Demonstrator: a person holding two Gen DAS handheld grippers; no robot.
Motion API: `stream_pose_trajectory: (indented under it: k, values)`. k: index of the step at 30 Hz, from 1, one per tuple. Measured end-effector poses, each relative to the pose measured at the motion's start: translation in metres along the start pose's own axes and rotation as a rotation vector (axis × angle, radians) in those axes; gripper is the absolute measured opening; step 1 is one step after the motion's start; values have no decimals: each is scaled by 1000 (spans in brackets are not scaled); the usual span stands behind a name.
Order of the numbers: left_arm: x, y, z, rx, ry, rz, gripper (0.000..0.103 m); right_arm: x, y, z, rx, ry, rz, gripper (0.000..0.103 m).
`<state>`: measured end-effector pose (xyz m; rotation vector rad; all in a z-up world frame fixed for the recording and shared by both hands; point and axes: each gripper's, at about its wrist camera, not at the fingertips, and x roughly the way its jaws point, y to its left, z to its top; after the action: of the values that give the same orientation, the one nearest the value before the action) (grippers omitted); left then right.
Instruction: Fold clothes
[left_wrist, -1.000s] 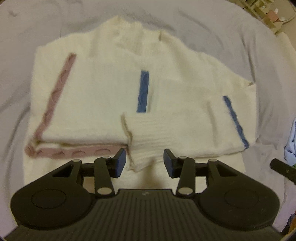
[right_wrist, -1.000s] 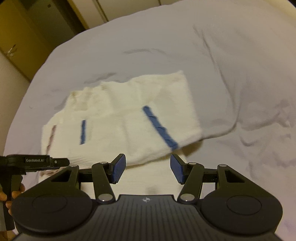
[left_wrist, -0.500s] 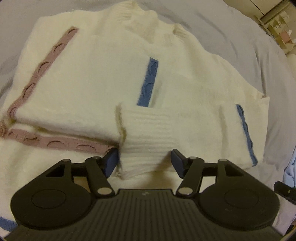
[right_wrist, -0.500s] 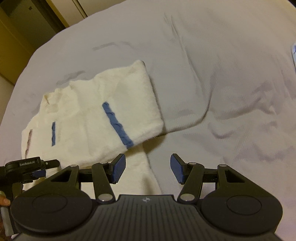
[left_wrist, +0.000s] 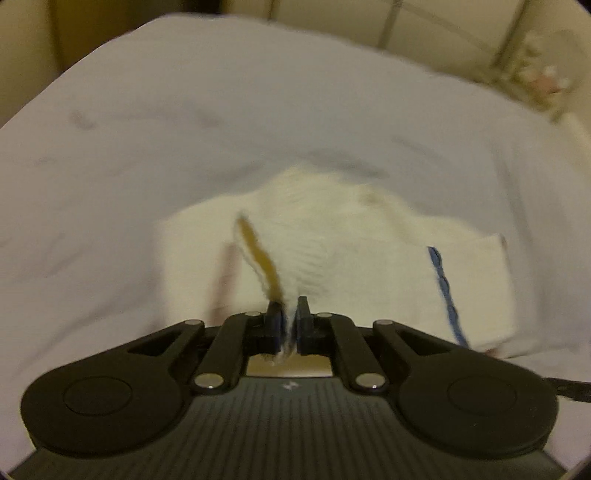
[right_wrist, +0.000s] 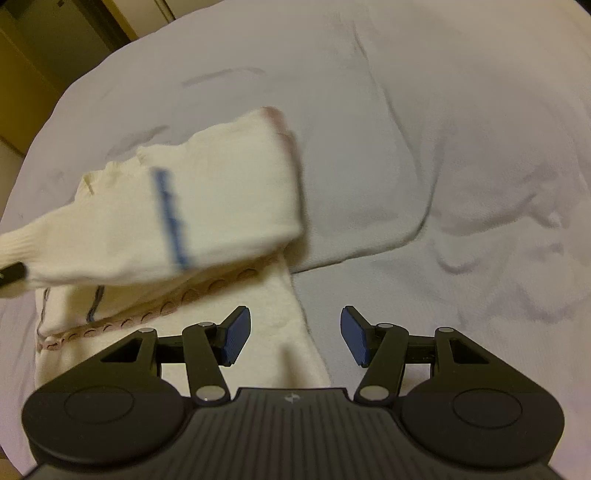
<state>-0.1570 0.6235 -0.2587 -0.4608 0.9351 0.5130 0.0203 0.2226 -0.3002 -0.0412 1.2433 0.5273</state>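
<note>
Mid-fold: left hand-held gripper (left_wrist: 287, 325) is pinched on the ribbed cuff (left_wrist: 295, 254) of the cream knit sweater with blue and pink stripes (right_wrist: 207, 206), lifting that sleeve off the grey bed sheet (right_wrist: 443, 147). Half a second ago it was spread, cuff lying flat. Right hand-held gripper (right_wrist: 293, 334) spread over the hem (empty). Body fold still left.

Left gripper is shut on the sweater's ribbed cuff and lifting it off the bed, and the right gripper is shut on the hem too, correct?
Not quite. The right gripper is open and holds nothing; the right wrist view shows its pads spread above the sweater. The left gripper is indeed shut on the ribbed cuff, as the left wrist view shows.
</note>
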Motion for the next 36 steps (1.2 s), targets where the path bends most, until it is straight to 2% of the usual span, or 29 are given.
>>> stream_pose_trajectory:
  k: [3, 5, 11, 13, 15, 18, 20, 22, 23, 24, 25, 26, 28, 30, 32, 34, 36]
  values:
    - [17, 20, -10, -1, 63, 5, 4, 7, 9, -1, -16, 12, -2, 57]
    - [20, 20, -18, 35, 71, 10, 5, 12, 14, -3, -28, 25, -6, 57]
    - [9, 17, -21, 69, -10, 45, 6, 22, 29, -4, -82, 45, -27, 57]
    - [24, 19, -26, 108, 27, 92, 7, 26, 34, -1, -107, 44, -36, 57]
    - [46, 28, -32, 106, 98, 117, 12, 33, 36, 1, -125, 51, -45, 57]
    - [48, 30, -28, 103, 112, 135, 23, 42, 36, 5, -145, 69, -51, 57]
    - [35, 31, -22, 88, 97, 178, 27, 44, 37, 7, -175, 66, -54, 57]
    - [17, 34, -15, 46, 54, 239, 27, 44, 37, 11, -205, 49, -55, 57]
    - [8, 35, -12, 16, 27, 269, 22, 43, 37, 15, -215, 29, -49, 57]
    - [-2, 35, -11, -11, 5, 276, 21, 41, 38, 19, -225, 1, -39, 57]
    - [-6, 30, -11, -5, -8, 254, 21, 40, 40, 24, -235, -27, -29, 56]
    - [-10, 25, -11, 1, -21, 232, 13, 38, 41, 28, -245, -54, -19, 55]
    - [-5, 1, -15, 122, -39, 218, 12, 37, 45, 36, -268, -105, 3, 52]
    - [13, -15, -24, 214, -8, 200, 12, 42, 56, 41, -335, -138, 38, 46]
    - [40, -17, -35, 250, 60, 221, 13, 55, 65, 41, -431, -141, 54, 42]
    - [60, -9, -42, 238, 85, 228, 13, 73, 62, 42, -479, -102, 43, 40]
    - [59, -5, -37, 205, 90, 219, 12, 91, 56, 43, -512, -53, 26, 41]
